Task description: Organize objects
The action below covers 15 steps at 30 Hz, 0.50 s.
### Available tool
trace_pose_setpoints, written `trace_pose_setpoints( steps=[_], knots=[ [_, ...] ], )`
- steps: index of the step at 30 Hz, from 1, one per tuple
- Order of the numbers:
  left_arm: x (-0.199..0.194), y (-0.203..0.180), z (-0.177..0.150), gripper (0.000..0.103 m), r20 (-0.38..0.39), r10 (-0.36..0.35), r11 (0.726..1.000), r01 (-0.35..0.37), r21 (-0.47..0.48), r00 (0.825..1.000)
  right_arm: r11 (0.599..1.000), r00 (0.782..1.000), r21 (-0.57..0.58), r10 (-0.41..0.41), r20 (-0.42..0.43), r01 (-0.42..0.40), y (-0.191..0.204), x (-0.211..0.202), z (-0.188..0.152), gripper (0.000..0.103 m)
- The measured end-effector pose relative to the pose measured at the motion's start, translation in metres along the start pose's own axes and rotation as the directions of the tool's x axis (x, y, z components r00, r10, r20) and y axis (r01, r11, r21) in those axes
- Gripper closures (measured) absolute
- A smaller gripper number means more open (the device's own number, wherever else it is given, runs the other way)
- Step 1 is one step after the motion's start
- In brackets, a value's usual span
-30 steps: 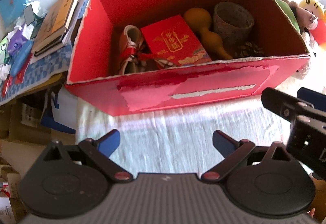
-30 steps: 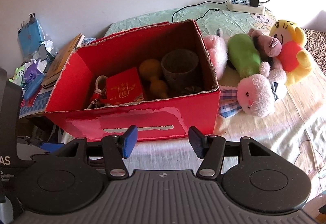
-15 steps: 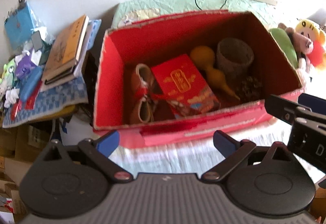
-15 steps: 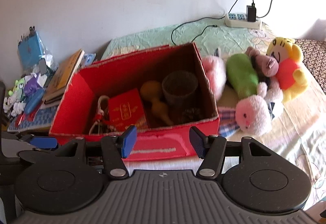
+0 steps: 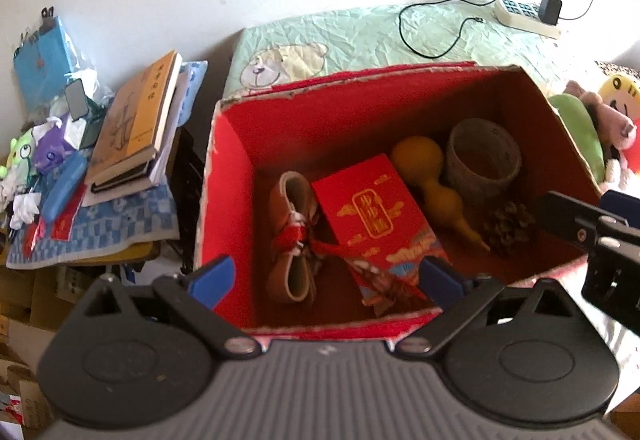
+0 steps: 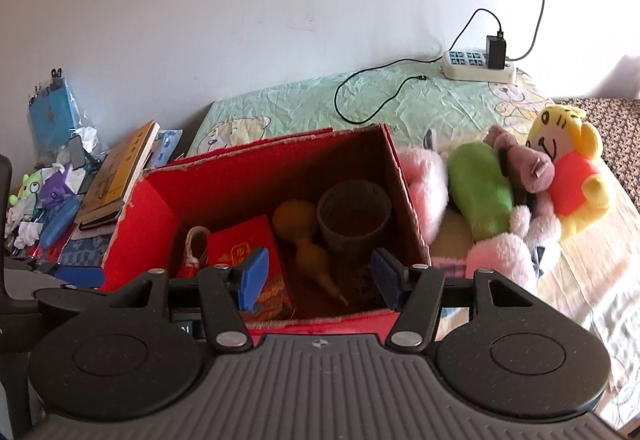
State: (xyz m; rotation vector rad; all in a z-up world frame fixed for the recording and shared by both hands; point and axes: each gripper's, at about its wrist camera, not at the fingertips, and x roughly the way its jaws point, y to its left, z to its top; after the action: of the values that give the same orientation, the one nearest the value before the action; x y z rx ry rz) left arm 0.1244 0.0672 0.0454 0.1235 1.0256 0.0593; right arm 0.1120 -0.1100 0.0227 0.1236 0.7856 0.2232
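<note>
Above the red box (image 5: 224, 199), your left gripper (image 5: 328, 276) and right gripper (image 6: 320, 276) both gape empty; only the right view shows the plush toys (image 6: 520, 191) fully.

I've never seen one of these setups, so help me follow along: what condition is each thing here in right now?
Red box: open on top, edges torn.
Woven cup: upright, looks empty.
Gourd: lying down in the box.
Charger: plugged into the power strip.
Left hand-held gripper: open, empty.
Right hand-held gripper: open, empty.
</note>
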Motion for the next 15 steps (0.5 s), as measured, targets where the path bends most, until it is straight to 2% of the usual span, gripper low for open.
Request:
trace_pose_setpoints(
  steps=[8, 15],
  knots=[
    [0.023, 0.002, 0.006, 0.004, 0.009, 0.02, 1.0, -0.02, -0.014, 1.0, 1.0, 1.0, 0.0, -0.021, -0.012, 0.021, -0.002, 0.019, 0.006, 0.043],
    [0.034, 0.005, 0.009, 0.004, 0.047, 0.027, 0.999, -0.026, -0.022, 0.999, 1.0, 0.999, 0.005, -0.028, -0.036, 0.028, -0.004, 0.036, 0.009, 0.043]
  ],
)
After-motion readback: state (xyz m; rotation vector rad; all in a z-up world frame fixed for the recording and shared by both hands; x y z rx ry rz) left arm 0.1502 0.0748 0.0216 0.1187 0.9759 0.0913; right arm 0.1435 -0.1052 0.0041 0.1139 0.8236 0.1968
